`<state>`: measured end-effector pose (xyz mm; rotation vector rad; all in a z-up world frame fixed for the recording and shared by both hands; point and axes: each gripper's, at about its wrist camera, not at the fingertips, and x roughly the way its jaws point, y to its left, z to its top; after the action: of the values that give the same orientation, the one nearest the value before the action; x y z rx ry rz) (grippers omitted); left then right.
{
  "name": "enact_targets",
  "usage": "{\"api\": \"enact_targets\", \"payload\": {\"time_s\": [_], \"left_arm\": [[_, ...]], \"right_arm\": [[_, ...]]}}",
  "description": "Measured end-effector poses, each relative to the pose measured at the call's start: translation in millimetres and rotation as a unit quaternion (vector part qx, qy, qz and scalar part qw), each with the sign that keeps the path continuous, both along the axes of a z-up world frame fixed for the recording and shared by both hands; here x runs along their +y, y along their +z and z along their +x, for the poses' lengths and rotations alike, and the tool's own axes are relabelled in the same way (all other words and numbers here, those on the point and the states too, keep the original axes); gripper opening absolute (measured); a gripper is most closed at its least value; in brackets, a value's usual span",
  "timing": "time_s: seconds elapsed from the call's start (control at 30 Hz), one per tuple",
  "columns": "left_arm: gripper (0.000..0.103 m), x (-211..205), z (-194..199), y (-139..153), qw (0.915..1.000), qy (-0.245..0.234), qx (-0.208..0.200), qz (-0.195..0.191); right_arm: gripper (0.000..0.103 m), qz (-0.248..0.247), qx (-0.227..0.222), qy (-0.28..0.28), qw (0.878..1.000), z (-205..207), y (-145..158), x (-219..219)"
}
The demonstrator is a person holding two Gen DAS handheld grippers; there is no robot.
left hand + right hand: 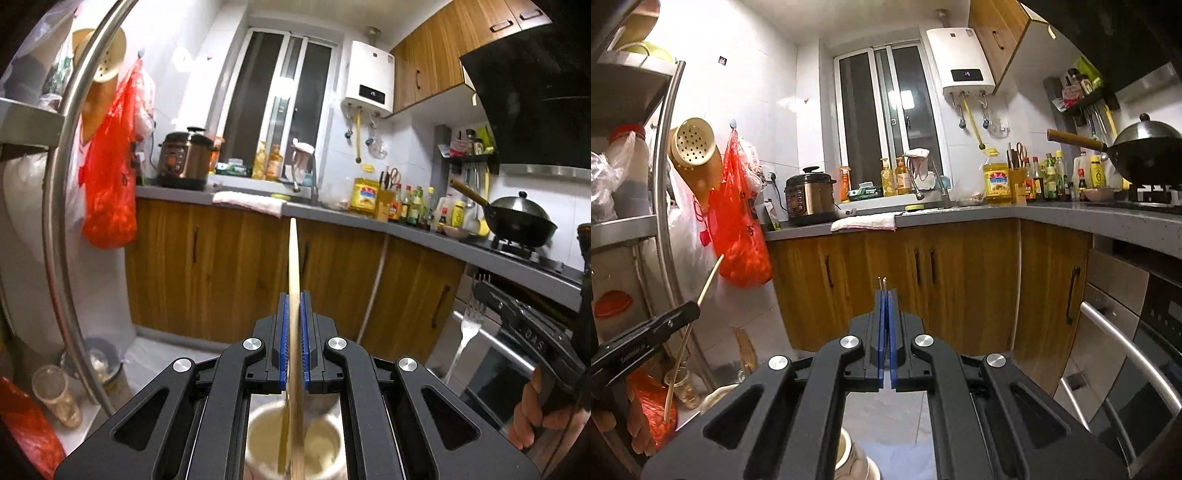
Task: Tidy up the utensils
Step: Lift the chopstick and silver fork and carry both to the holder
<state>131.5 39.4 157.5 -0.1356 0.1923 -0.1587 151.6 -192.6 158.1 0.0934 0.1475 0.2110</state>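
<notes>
a: both sets of tongs are loaded here. the left tongs (294, 295) are pinched tight on a single wooden chopstick (293, 258). its long axis runs straight out along the fingers, tip poking well past the pads toward the lower cabinets, tail trailing back under the rig.

b: and the right ones?

a: the right tongs (885, 295) are clamped nearly flat on a metal fork (882, 281). from the right wrist view only two tine tips show past the pads. the left wrist view shows it better, fork (468, 328) upright, tines up, handle hanging down below the right tongs (491, 295).

b: so where does the stuff go?

a: best guess is the pale cup (295, 439) sitting right underneath the left tongs, blurry, with another stick-like thing already in it. it also peeks in at the bottom of the right view, cup (849, 454). both tools are up in the air, well above it, pointing roughly level at the bench (960, 216).

b: then the chopstick is lying the wrong way for a drop.

a: yeah, that's the whole thing. the cup is below and behind the fingertips, and the stick's axis is near level, so it'd need tipping toward vertical before it goes in. the left hand looks nearer the cup, the right sits off to the side. can't tell if the cup is really the target though.
</notes>
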Motion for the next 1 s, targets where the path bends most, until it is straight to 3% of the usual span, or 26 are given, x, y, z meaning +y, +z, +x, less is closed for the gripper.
{"api": "enact_targets", "payload": {"time_s": [0.4, 0.6, 1.0], "left_arm": [[0.007, -1, 21, -27, 0.9984, 0.047, -0.032, 0.009], [0.007, 2, 19, -33, 0.9984, 0.045, -0.033, 0.013], [0.007, 12, -16, -57, 0.9981, 0.016, 0.039, 0.045]], "right_arm": [[0.002, -0.019, 0.008, 0.005, 1.0, 21, -33, 13], [0.002, -0.04, 0.004, 0.009, 0.999, 20, -42, 21], [0.002, -0.061, 0.013, 0.04, 0.997, 10, -59, 29]]}}
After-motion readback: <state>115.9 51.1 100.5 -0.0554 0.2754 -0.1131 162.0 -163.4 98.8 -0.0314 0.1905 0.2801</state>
